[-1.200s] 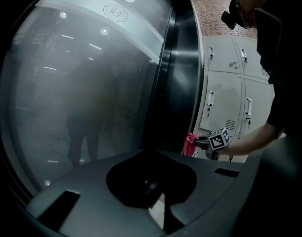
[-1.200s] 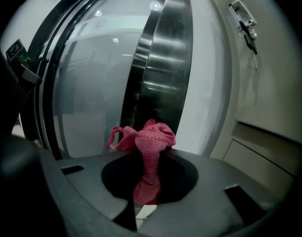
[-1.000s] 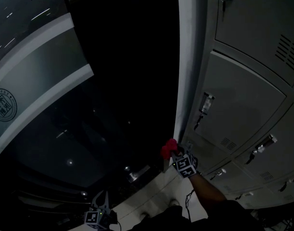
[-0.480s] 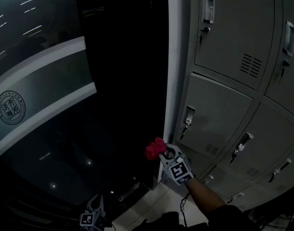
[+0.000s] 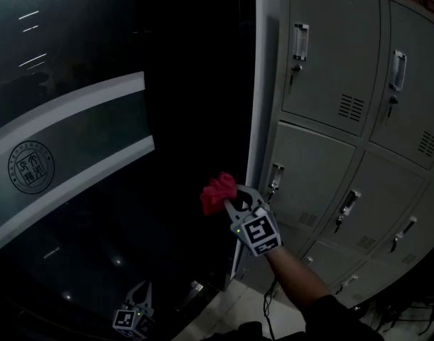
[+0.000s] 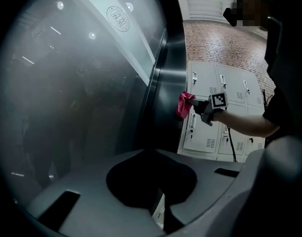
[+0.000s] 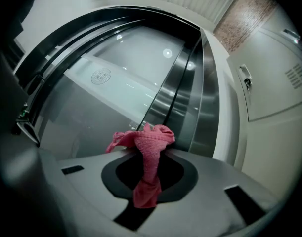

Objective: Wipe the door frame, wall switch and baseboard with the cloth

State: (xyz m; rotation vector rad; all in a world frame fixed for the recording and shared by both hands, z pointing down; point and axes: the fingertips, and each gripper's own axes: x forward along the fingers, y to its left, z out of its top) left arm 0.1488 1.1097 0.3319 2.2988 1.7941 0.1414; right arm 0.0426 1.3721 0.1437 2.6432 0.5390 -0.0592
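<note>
My right gripper (image 5: 231,199) is shut on a bunched pink-red cloth (image 5: 218,190), held at about mid-height. The cloth sits over the dark metal jamb just left of the white door frame (image 5: 263,105); I cannot tell whether it touches. In the right gripper view the cloth (image 7: 143,141) is pinched between the jaws of that gripper (image 7: 148,151), with a tail hanging down. The left gripper view shows the same cloth (image 6: 184,104) from below. My left gripper (image 5: 140,297) hangs low near the floor, jaws together and holding nothing (image 6: 147,151). No switch or baseboard shows.
Grey metal lockers (image 5: 330,69) with handles and keys fill the wall right of the frame. A dark glass door with a white band and a round emblem (image 5: 30,168) stands on the left. Pale floor tiles (image 5: 224,311) lie below.
The right gripper has risen with the cloth and shifted left, off the white frame's edge toward the dark jamb. The head view has tilted up. The left gripper stays low.
</note>
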